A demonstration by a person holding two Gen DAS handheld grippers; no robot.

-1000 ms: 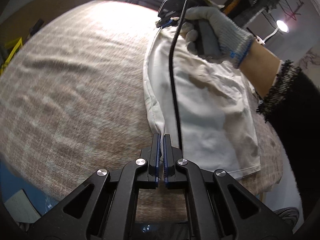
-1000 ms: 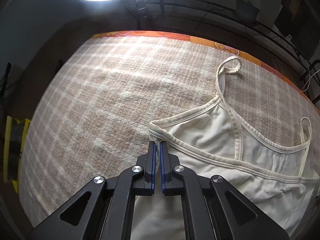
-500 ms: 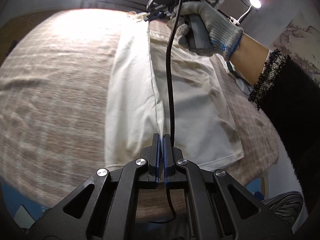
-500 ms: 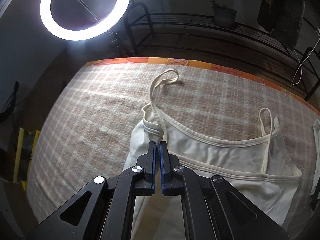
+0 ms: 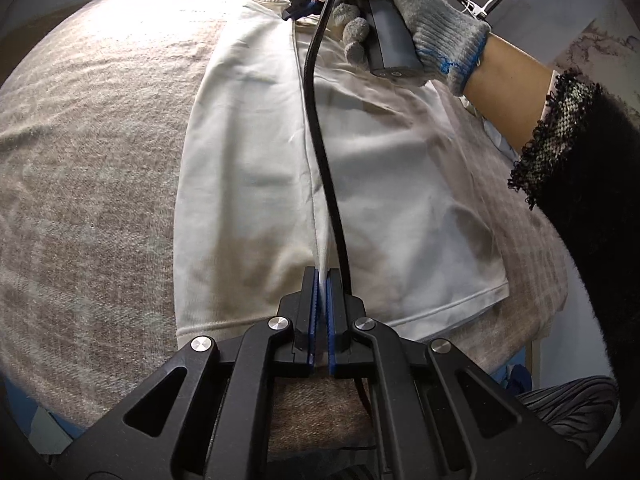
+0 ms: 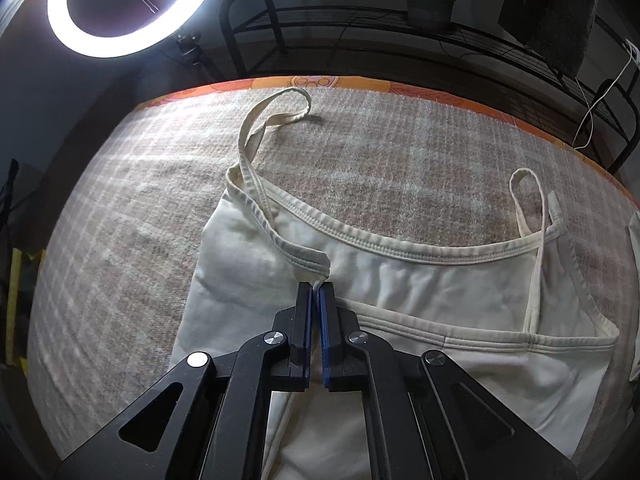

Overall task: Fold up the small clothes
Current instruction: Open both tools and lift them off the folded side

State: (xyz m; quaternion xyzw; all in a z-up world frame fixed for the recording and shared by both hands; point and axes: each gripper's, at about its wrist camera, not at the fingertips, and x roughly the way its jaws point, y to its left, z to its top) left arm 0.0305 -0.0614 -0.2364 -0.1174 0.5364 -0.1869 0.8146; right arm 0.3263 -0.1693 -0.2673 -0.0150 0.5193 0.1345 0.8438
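A cream strappy camisole [image 5: 248,168] lies on the plaid blanket, with its left side folded over toward the middle. My left gripper [image 5: 322,276] is shut on the folded side edge near the hem. My right gripper [image 6: 316,290] is shut on the same folded edge at the top corner, by the neckline trim [image 6: 304,258]. In the left wrist view the right gripper [image 5: 304,6] shows at the far end, held by a gloved hand [image 5: 416,28]. Two thin straps [image 6: 276,116] lie beyond the neckline.
The plaid blanket [image 6: 120,240] covers the table, with an orange edge [image 6: 440,100] at the far side. A ring light [image 6: 132,4] and a black metal rack [image 6: 400,32] stand behind. A black cable [image 5: 320,120] hangs over the garment. Another white cloth [image 6: 634,236] shows at the far right.
Both grippers have carried the camisole's left side edge to the right, over the garment's middle. A folded flap now lies on the body. Both stay shut on the cloth.
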